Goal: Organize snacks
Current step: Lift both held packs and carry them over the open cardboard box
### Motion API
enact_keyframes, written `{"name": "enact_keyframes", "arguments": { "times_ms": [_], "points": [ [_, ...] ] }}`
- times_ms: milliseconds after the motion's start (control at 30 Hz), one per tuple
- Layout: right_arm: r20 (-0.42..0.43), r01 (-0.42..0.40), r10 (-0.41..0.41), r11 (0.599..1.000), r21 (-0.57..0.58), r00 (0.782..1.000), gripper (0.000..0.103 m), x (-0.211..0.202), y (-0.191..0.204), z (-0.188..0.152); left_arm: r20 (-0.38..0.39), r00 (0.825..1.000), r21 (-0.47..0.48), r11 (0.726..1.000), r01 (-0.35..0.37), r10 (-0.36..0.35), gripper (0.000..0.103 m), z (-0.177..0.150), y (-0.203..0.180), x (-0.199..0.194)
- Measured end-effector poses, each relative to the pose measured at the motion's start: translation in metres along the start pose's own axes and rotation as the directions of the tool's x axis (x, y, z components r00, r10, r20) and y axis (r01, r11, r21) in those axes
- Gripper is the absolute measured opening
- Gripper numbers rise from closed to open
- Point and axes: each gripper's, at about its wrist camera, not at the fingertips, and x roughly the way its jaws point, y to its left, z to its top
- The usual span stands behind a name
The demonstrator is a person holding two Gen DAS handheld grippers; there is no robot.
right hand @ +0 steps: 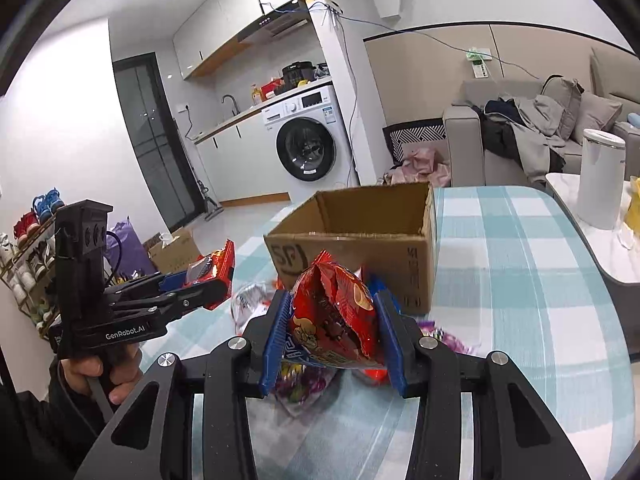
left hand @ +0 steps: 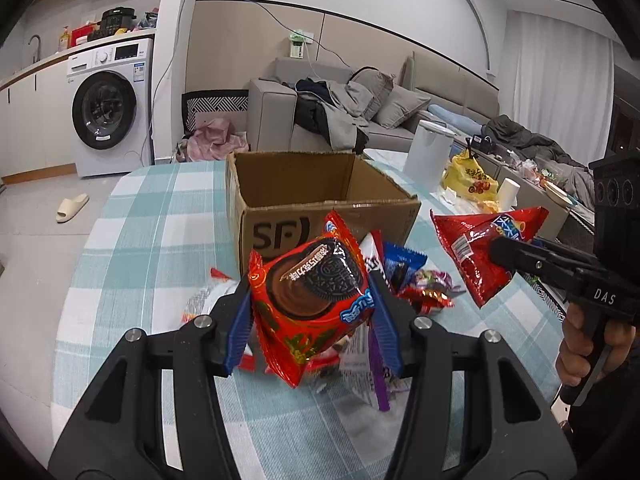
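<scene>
Only the right wrist view shows shoes (right hand: 38, 210); both jaws clench red snack packs (left hand: 312, 300).

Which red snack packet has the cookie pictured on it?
The red packet clamped in the left gripper; it shows a dark sandwich cookie. The right gripper's red bag doesn't.

A white washing machine (left hand: 108, 106) stands under a kitchen counter (left hand: 76, 46), with a beige slipper (left hand: 72, 207) on the floor in front of it. A grey sofa (left hand: 276, 116) heaped with clothes (left hand: 332, 112) and cushions sits behind the checked tablecloth (left hand: 132, 240), a white kettle (left hand: 428, 152) and yellow bag (left hand: 470, 176) on the side table nearby. A shoe rack (right hand: 28, 256) lines the far wall
</scene>
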Motion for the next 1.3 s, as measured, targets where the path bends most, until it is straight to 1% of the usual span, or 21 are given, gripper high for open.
{"name": "enact_keyframes", "arguments": {
  "times_ms": [233,433,667,900,1067,1133,1300],
  "points": [
    [0.031,0.001,-0.001,1.0,-0.003,1.0,0.043,0.005,-0.001,0.019,0.031,0.999,-0.004,1.0,-0.016,0.016,0.05,0.025,-0.001,0.012],
    [0.058,0.014,-0.014,1.0,-0.008,0.998,0.043,0.008,0.0,0.037,0.057,0.998,0.005,1.0,-0.013,0.012,0.05,0.047,-0.001,0.017],
    [0.074,0.022,-0.021,0.999,-0.023,0.997,0.043,0.013,0.001,0.059,0.071,0.997,0.004,1.0,-0.025,0.025,0.05,0.071,0.003,0.028],
    [0.084,0.031,-0.03,0.999,-0.008,0.996,0.043,0.025,-0.007,0.081,0.072,0.997,-0.007,0.999,-0.037,0.037,0.05,0.088,0.008,0.048],
    [0.075,0.03,-0.033,0.999,0.031,0.997,0.043,0.042,-0.016,0.091,0.063,0.997,-0.014,0.999,-0.048,0.049,0.05,0.095,0.011,0.066],
    [0.067,0.026,-0.03,0.998,0.048,0.997,0.043,0.05,-0.02,0.093,0.057,0.997,-0.021,0.998,-0.051,0.052,0.05,0.098,0.013,0.076],
    [0.046,0.028,-0.031,0.998,0.051,0.998,0.043,0.073,-0.024,0.095,0.023,0.998,-0.017,0.998,-0.063,0.063,0.05,0.101,0.016,0.105]
  ]
}}
